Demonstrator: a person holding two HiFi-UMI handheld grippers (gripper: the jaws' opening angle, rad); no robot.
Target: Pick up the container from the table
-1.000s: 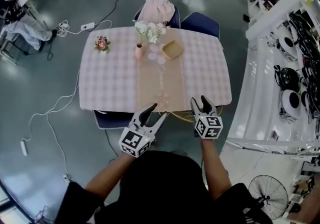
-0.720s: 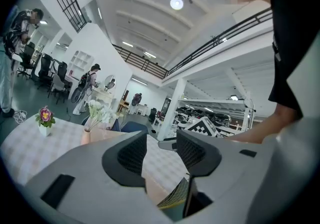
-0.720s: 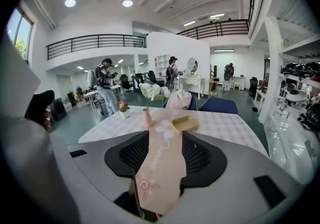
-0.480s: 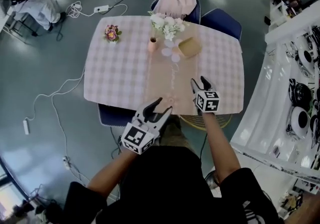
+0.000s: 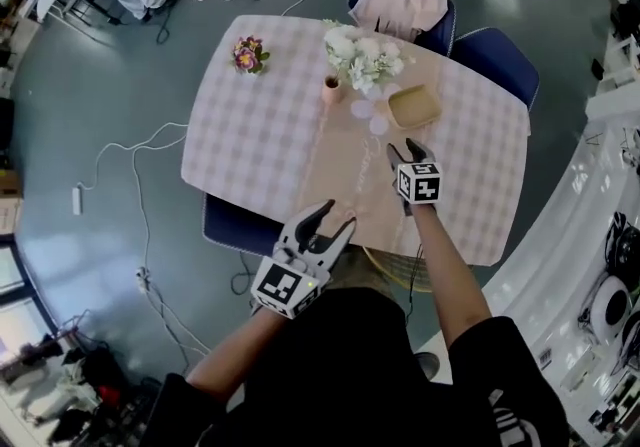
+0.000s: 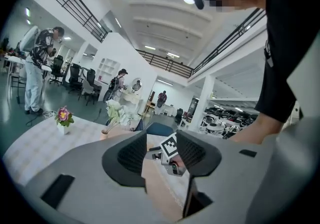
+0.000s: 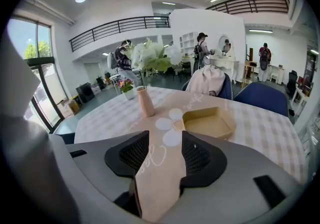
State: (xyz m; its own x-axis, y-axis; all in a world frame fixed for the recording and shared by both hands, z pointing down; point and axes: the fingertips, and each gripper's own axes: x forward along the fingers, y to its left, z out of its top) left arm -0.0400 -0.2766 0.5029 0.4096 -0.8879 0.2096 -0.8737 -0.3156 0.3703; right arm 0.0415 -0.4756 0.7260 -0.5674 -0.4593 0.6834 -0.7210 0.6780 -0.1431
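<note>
The container (image 5: 413,106) is a shallow tan open box on the far right part of the peach runner on the pink checked table (image 5: 250,135). My right gripper (image 5: 408,148) hovers over the runner just short of it, open, with nothing between its jaws. Seen from the right gripper view, the container (image 7: 207,124) lies ahead and slightly right of the right gripper (image 7: 164,140). My left gripper (image 5: 323,218) is open and empty at the table's near edge. The left gripper (image 6: 159,144) looks along the runner, with the right gripper's marker cube (image 6: 170,145) between its jaws farther off.
A pink vase (image 5: 332,90) with white flowers (image 5: 365,50) stands left of the container. A small flower pot (image 5: 247,55) sits at the far left. Chairs (image 5: 405,0) stand behind the table and a blue one (image 5: 235,225) at the near side. Cables (image 5: 130,165) lie on the floor.
The right gripper has reached forward over the table toward the container. The left gripper stays by the near edge. The head view has shifted, so the table sits more to the right.
</note>
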